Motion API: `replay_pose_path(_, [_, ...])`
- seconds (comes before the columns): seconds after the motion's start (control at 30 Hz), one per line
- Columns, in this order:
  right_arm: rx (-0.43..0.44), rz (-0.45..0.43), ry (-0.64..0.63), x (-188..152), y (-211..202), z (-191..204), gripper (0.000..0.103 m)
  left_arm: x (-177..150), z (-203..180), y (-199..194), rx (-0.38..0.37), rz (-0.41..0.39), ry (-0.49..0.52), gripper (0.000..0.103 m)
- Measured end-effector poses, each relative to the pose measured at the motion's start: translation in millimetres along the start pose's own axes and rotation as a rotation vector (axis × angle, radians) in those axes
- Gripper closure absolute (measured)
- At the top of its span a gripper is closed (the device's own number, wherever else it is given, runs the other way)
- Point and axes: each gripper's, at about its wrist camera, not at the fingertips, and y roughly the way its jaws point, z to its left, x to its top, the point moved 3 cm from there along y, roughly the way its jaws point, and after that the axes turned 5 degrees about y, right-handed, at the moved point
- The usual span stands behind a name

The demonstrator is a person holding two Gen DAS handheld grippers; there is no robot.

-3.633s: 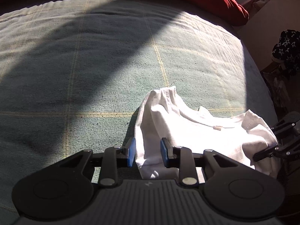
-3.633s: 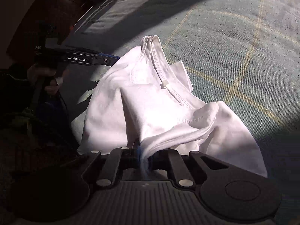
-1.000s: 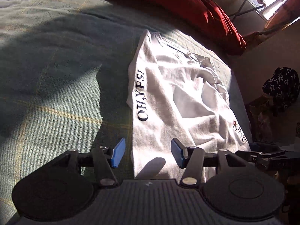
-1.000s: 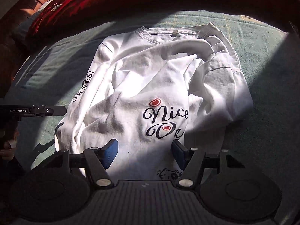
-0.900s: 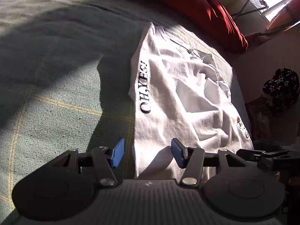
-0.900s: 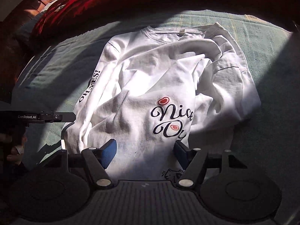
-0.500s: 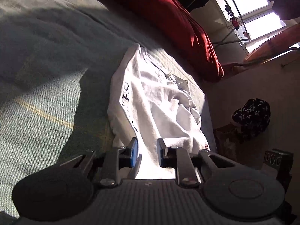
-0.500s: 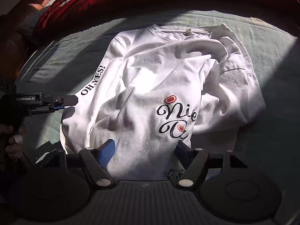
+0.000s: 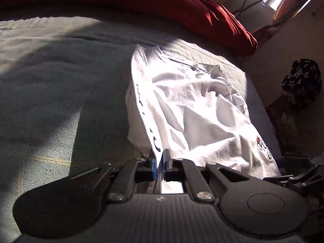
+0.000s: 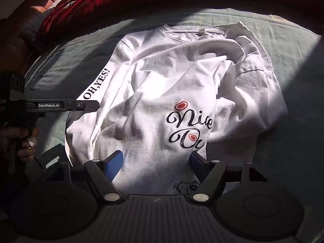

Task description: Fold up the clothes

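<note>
White long-sleeve shirt (image 10: 162,93) is lying front-up, wrinkled, on green bedspread (image 9: 50,93), collar toward red blanket (image 9: 162,6). L gripper (image 9: 161,163) is pinching sleeve edge w/ "OH,YES!" print, pads nearly together on fabric. R gripper (image 10: 156,167) is hovering over hem, jaws standing wide, gripping nothing. Person's hand (image 10: 24,139) is holding L tool at left of R view.
</note>
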Motion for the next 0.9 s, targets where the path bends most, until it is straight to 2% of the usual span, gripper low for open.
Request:
replay_pose_path(0.17, [-0.007, -0.036, -0.005, 7.3, -11.8, -0.2, 0.027, 8.1, 15.3, -17.7, 0.082, 0.008, 0.007, 0.099])
replay_pose_path(0.27, [-0.011, -0.061, -0.006, 11.9, -19.1, -0.2, 0.021, 8.2, 15.8, -21.8, 0.104, 0.006, 0.01, 0.099])
replay_pose_path(0.37, [0.0, -0.085, -0.017, 18.2, -24.8, 3.6, 0.02, 8.4, 11.4, -27.5, 0.099, -0.02, 0.022, 0.099])
replay_pose_path(0.47, [0.024, -0.098, -0.067, 28.5, -24.5, 19.1, 0.014, 7.5, 15.1, -31.0, 0.093, -0.042, 0.001, 0.099])
replay_pose_path(0.57, [0.068, -0.099, -0.104, 37.9, -18.2, 41.2, 0.012, 6.4, 27.3, -30.0, 0.059, -0.042, -0.034, 0.099])
replay_pose_path(0.67, [0.131, -0.094, -0.111, 46.7, -4.0, 66.0, 0.005, 6.7, 42.7, -27.3, 0.021, -0.034, -0.056, 0.099])
replay_pose_path(0.8, [0.219, -0.04, -0.11, 52.2, 38.3, 109.4, 0.001, 15.0, 62.1, -31.2, -0.026, -0.039, -0.064, 0.101])
replay_pose_path(0.9, [0.225, 0.01, -0.132, 48.7, 72.1, 141.2, 0.001, 22.5, 80.3, -33.2, -0.083, -0.026, -0.074, 0.101])
